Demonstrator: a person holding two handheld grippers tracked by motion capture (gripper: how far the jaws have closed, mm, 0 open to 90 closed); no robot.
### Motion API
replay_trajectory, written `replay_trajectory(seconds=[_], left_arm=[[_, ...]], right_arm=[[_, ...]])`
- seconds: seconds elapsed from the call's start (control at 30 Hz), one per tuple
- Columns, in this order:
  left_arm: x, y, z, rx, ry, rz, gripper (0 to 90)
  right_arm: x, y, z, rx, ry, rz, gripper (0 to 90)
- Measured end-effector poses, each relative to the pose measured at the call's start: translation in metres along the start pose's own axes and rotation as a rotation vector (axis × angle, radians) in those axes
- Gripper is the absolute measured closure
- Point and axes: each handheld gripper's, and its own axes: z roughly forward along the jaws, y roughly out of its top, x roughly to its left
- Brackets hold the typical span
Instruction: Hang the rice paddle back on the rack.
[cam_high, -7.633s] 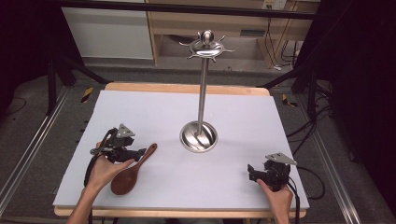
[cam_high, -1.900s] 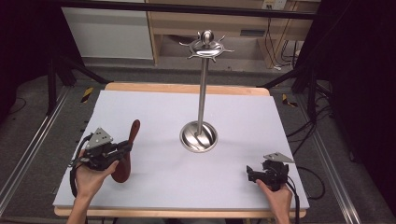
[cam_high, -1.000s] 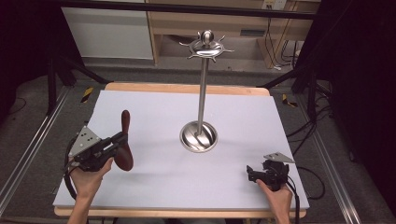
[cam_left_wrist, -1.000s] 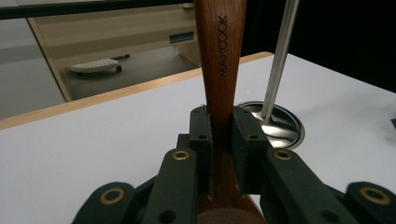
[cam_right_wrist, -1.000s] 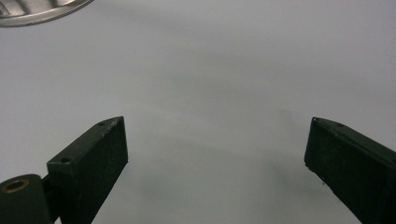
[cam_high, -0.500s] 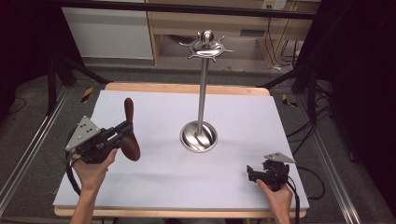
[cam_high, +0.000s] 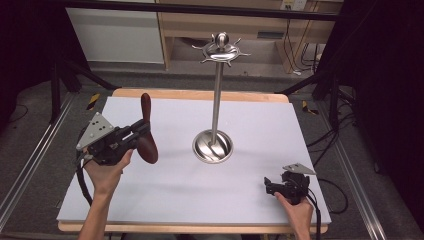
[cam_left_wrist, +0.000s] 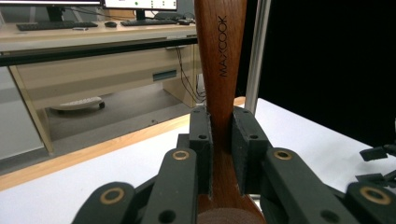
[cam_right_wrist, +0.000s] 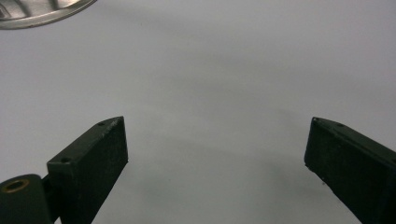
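My left gripper (cam_high: 134, 136) is clamped on the wooden spoon (cam_high: 145, 131), both pads pressed against the narrow neck just above the bowl. I hold it raised off the white table (cam_high: 175, 200) at the left side, the handle pointing up and away from me and the dark bowl hanging toward me below the jaws. In the left gripper view the handle (cam_left_wrist: 220, 56) rises straight out between the pads, with "MAXCOOK" printed along it. To the right of the spoon, well apart, the steel stand (cam_high: 216, 100) has its round base on the middle of the table. Farther right, my right gripper (cam_high: 272, 186) sits low near the front edge, probably resting on the surface, its jaws wide apart with bare tabletop between them.
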Motion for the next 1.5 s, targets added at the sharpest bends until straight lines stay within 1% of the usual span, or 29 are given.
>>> replay_trajectory(seconds=[0.07,0.17,0.2,0.23,0.27,0.37,0.4,0.47,0.53,0.6,0.63,0.83,0.87,1.07,1.17,1.3,1.37,1.47,1.5], left_arm=[[-0.001,0.002,0.001,-0.005,-0.002,-0.001,78.9],[-0.005,0.011,0.007,-0.010,-0.013,0.004,78.9],[-0.005,0.011,0.007,-0.010,-0.013,0.004,78.9],[-0.007,0.015,0.010,-0.015,-0.020,0.006,78.9],[-0.007,0.015,0.010,-0.015,-0.020,0.006,78.9],[-0.011,0.023,0.016,-0.016,-0.032,0.011,78.9],[-0.011,0.023,0.016,-0.016,-0.032,0.011,78.9],[-0.014,0.029,0.020,-0.018,-0.041,0.015,78.9],[-0.015,0.034,0.023,-0.016,-0.040,0.026,78.9],[-0.016,0.036,0.024,-0.017,-0.041,0.025,78.9],[-0.017,0.040,0.026,-0.020,-0.045,0.026,78.9],[-0.020,0.052,0.033,-0.020,-0.049,0.038,78.9],[-0.020,0.052,0.033,-0.020,-0.049,0.038,78.9],[-0.025,0.061,0.041,-0.013,-0.060,0.046,78.9],[-0.028,0.065,0.047,-0.010,-0.066,0.043,78.9],[-0.031,0.069,0.054,0.005,-0.066,0.061,78.9],[-0.033,0.072,0.057,0.007,-0.068,0.060,78.9],[-0.034,0.076,0.062,0.014,-0.070,0.065,78.9],[-0.035,0.078,0.063,0.018,-0.073,0.067,78.9]], right_arm=[[0.000,0.000,0.000,0.000,0.001,-0.001,6.6],[0.000,0.000,0.000,0.000,0.001,0.001,6.6],[0.000,0.000,0.000,-0.001,0.001,0.000,6.6],[0.000,0.000,0.000,-0.001,0.001,0.001,6.6],[0.000,0.000,0.000,-0.001,0.001,0.001,6.6],[0.000,0.000,0.000,-0.002,0.001,0.000,6.6],[0.000,0.000,0.000,-0.002,0.001,0.000,6.6],[0.000,0.000,0.000,-0.002,0.001,0.000,6.6],[0.000,0.000,0.000,-0.002,0.001,0.001,6.6],[0.000,0.000,0.000,-0.002,0.002,0.002,6.6],[0.000,0.000,0.000,-0.002,0.002,0.003,6.6],[-0.001,0.000,0.000,-0.001,0.003,-0.001,6.6],[-0.001,0.000,0.000,-0.001,0.003,-0.001,6.6],[-0.001,0.000,0.001,-0.002,0.005,0.000,6.6],[-0.001,0.001,0.001,-0.002,0.005,0.001,6.6],[-0.001,0.000,0.001,-0.001,0.006,-0.001,6.6],[-0.001,0.000,0.001,-0.001,0.005,0.010,6.6],[-0.001,0.000,0.001,-0.002,0.006,0.000,6.6],[-0.001,0.000,0.001,-0.001,0.006,0.009,6.6]])
